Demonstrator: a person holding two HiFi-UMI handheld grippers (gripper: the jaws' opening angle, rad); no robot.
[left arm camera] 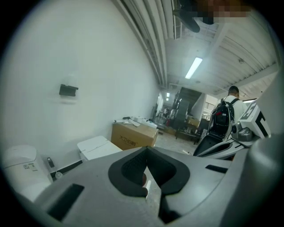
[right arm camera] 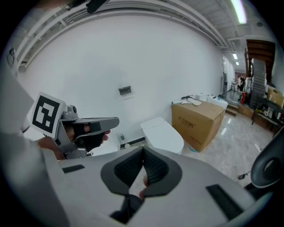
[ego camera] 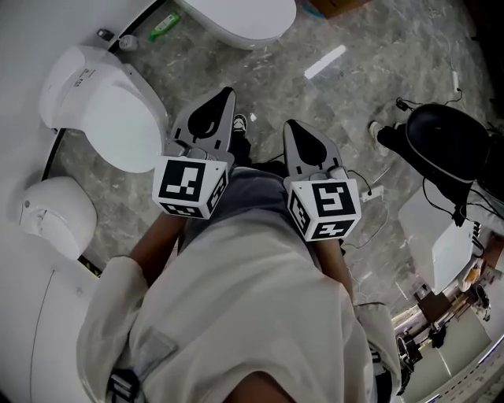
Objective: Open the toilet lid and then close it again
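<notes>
My left gripper [ego camera: 227,96] and right gripper [ego camera: 290,127] are both pinched shut on nothing. Just ahead to the left, the toilet lid [ego camera: 110,118] lies down. The box [right arm camera: 200,119] carries print that I cannot read.

Left: white closed-lid toilet [ego camera: 102,106] is standing against the white wall [right arm camera: 111,53] | farther along: second white toilet [ego camera: 236,20] | right of that: brown cardboard box [right arm camera: 200,120] is sitting on the grey marbled floor [ego camera: 354,86]
</notes>
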